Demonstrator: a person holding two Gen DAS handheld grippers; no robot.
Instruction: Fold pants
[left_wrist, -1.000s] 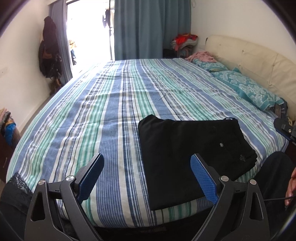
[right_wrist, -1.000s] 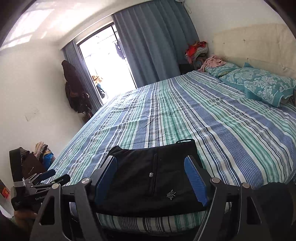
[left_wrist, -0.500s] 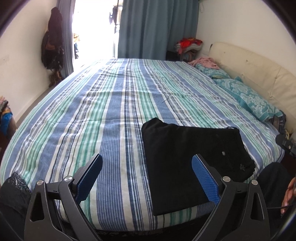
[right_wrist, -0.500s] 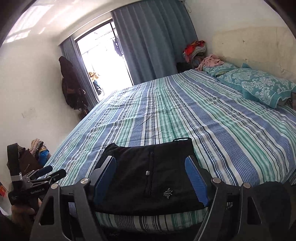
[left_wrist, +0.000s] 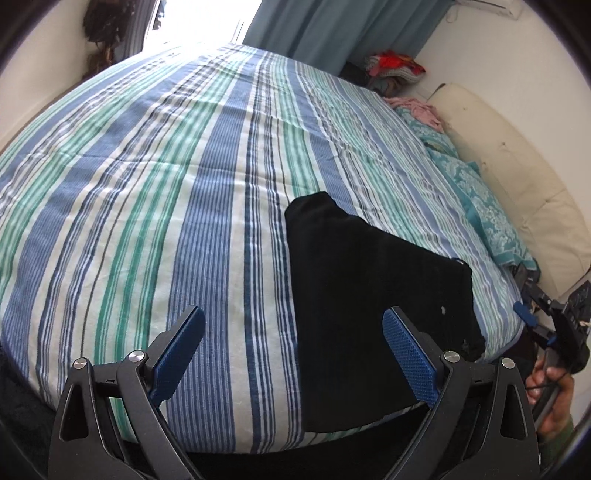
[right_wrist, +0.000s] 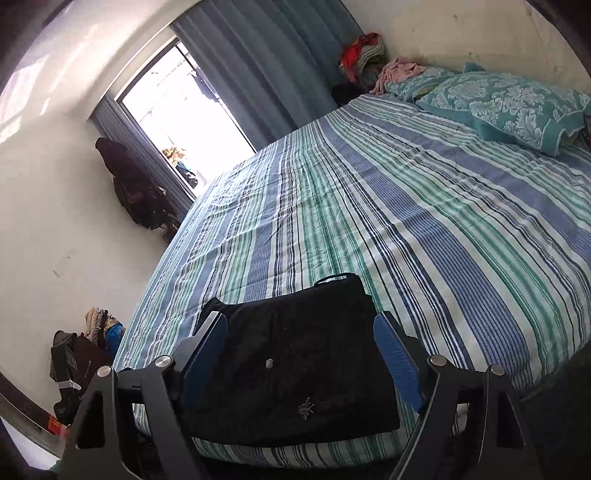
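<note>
Folded black pants (left_wrist: 369, 295) lie flat near the front edge of the striped bed (left_wrist: 166, 184). My left gripper (left_wrist: 291, 312) hovers open above the pants' left edge, and its blue pads touch nothing. In the right wrist view the same pants (right_wrist: 295, 350) show a small button and an embroidered emblem. My right gripper (right_wrist: 299, 317) hangs over them with its jaws opening; the pants lie below and between the pads, which do not press on them. At the right edge of the left wrist view a hand (left_wrist: 550, 391) holds the right gripper.
Teal patterned pillows (right_wrist: 517, 107) and a pink cloth (right_wrist: 399, 72) lie at the head of the bed (right_wrist: 443, 221), before a cream headboard (left_wrist: 517, 177). Blue curtains (right_wrist: 277, 62) flank a bright window. Clothes hang on the wall (right_wrist: 129, 184), and a pile sits on the floor (right_wrist: 99, 325).
Both grippers have moved in over the bed and rolled, so both views now tilt. The left one has sunk closer to the pants. The right jaws stand slightly wider.
</note>
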